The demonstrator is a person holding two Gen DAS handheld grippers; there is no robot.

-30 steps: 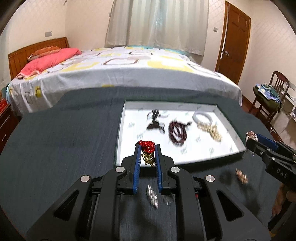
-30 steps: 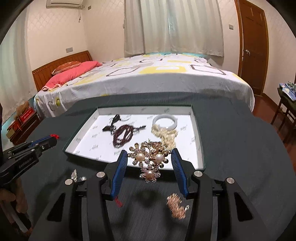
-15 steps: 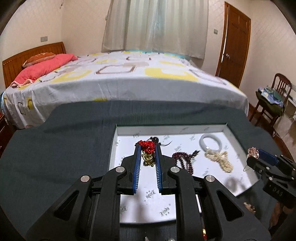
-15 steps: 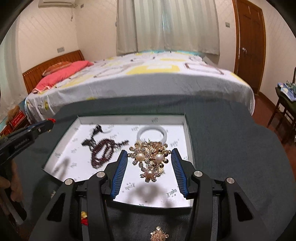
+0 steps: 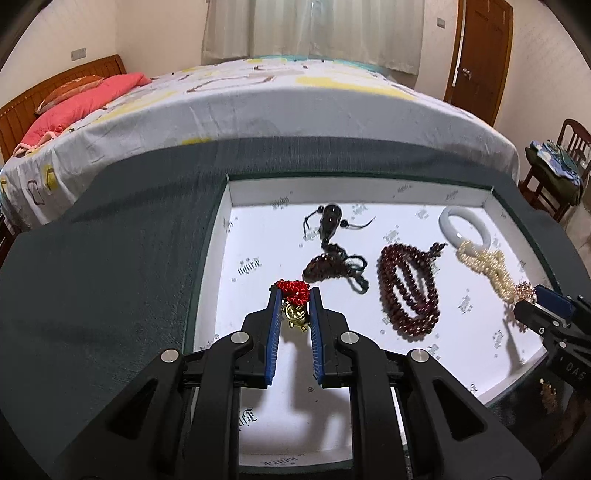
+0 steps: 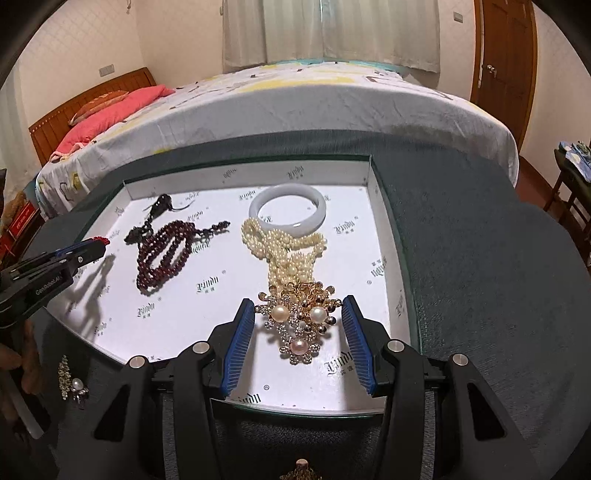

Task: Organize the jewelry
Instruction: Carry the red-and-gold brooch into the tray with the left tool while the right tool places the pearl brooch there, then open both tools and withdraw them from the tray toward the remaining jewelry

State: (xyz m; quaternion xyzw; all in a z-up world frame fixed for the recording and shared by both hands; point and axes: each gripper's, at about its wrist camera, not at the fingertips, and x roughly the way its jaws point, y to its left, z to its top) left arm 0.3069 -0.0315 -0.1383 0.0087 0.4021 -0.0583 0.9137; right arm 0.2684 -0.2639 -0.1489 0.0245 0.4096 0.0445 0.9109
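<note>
A wide bed (image 5: 295, 107) fills the far side of the room, its pale cover printed with yellow and grey shapes. A pink pillow (image 5: 85, 99) lies at its far left against the wooden headboard (image 6: 92, 99). Cream curtains (image 6: 332, 33) hang behind. A brown door (image 5: 480, 51) stands at far right, a wooden chair (image 5: 565, 155) beside it, piled with clothes.

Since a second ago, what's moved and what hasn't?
Both grippers have carried their pieces forward and down, from the near edge to over the white tray. The left gripper stays shut on the red knot charm; the right gripper still holds the pearl flower brooch. Nothing was released. The white bangle, pearl strand, dark red beads and black cord pendant lie as before.
</note>
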